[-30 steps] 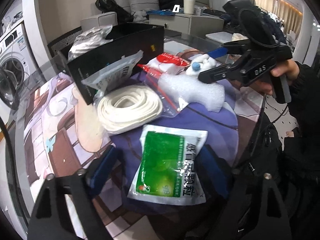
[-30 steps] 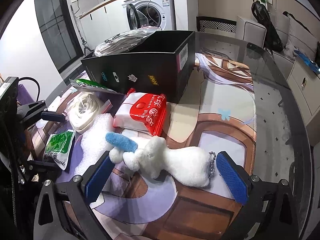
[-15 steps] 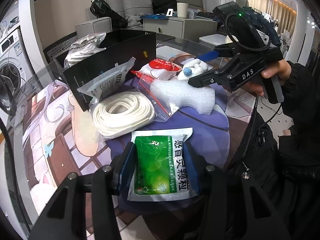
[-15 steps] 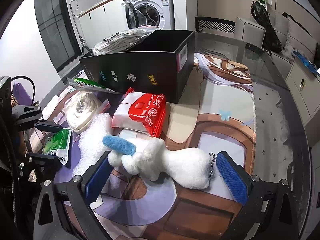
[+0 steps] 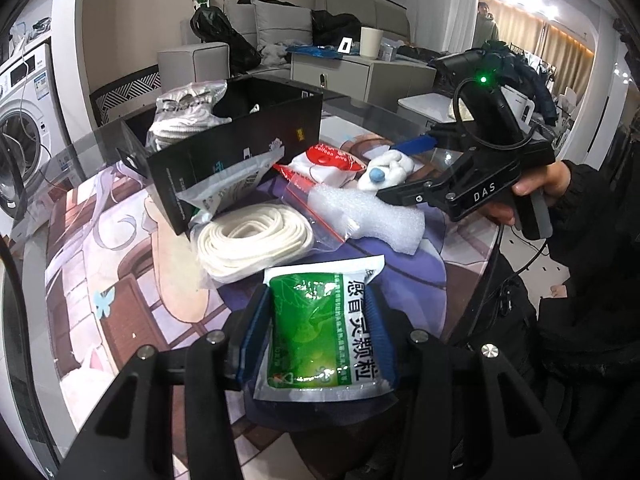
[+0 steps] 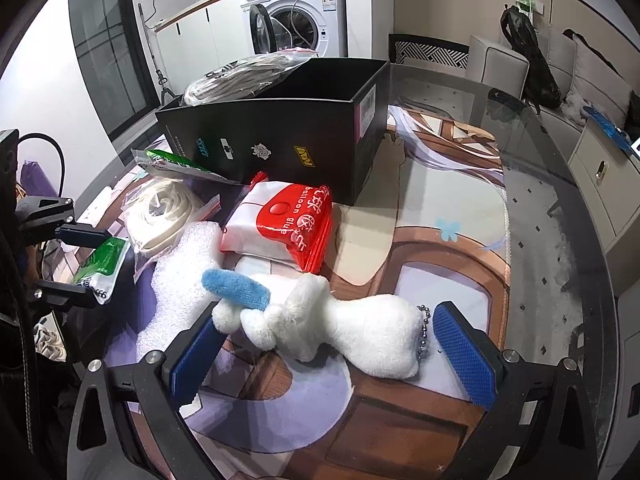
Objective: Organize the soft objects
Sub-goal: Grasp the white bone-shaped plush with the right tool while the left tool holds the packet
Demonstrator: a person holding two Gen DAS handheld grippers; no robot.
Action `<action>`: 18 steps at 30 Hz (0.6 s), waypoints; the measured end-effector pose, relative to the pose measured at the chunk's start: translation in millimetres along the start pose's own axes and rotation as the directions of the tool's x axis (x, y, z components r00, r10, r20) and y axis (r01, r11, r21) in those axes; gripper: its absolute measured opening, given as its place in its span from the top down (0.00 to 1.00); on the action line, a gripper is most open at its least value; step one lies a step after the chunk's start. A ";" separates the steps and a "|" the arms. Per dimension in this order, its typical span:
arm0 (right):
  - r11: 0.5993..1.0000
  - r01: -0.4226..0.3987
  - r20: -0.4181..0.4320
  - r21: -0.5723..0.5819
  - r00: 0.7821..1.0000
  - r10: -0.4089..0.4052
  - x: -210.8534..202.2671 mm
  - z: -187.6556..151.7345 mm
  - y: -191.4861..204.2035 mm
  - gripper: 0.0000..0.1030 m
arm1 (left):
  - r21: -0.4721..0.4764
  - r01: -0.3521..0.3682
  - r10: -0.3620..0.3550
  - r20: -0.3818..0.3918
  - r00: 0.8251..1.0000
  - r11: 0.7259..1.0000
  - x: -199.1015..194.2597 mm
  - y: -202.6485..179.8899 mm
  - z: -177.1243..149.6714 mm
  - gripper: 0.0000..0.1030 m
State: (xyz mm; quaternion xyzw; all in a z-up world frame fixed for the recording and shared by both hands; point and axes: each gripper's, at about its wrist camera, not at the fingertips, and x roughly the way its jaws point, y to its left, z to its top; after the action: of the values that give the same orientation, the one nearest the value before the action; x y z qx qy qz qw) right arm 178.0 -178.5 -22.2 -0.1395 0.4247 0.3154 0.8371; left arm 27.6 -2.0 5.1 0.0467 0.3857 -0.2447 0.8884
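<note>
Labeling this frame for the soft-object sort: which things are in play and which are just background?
In play:
- green sachet, clamped in left gripper
- white plush toy, between open right gripper pads
- foam piece
- bagged white cord
- red packet
- black box

Background:
- washing machine
- sofa
- cabinet

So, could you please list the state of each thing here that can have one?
Left tongs: just closed, shut on the green sachet.
Right tongs: open, astride the plush toy, which lies flat.
Black box: open-topped, a bagged item sticking out.
Washing machine: door ajar.
White cord coil: bagged, on the table.
</note>
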 end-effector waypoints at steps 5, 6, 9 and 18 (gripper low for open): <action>1.000 -0.001 0.002 0.012 1.000 0.001 -1.6 -0.8 -5.2 0.00 | -0.002 0.012 -0.012 0.019 1.000 1.000 -5.0 0.1 1.4 0.55; 1.000 -0.002 0.004 0.016 1.000 0.002 -1.5 -0.7 -5.8 0.00 | -0.004 0.014 -0.014 0.020 1.000 1.000 -5.5 0.8 1.7 0.55; 1.000 0.003 0.003 0.012 1.000 -0.003 0.1 -0.4 -4.9 0.00 | -0.008 0.014 -0.014 0.023 1.000 1.000 -6.8 0.6 2.0 0.55; 1.000 0.015 0.004 0.013 1.000 -0.015 1.1 -0.7 -3.1 0.01 | -0.012 0.007 -0.006 0.033 0.999 1.000 -9.4 -0.5 3.3 0.55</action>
State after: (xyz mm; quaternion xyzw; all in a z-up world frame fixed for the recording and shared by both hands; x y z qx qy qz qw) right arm 180.0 -180.8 -23.6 -0.1365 0.4242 0.3065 0.8411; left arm 24.1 0.5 14.1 0.0359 0.3727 -0.2460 0.8940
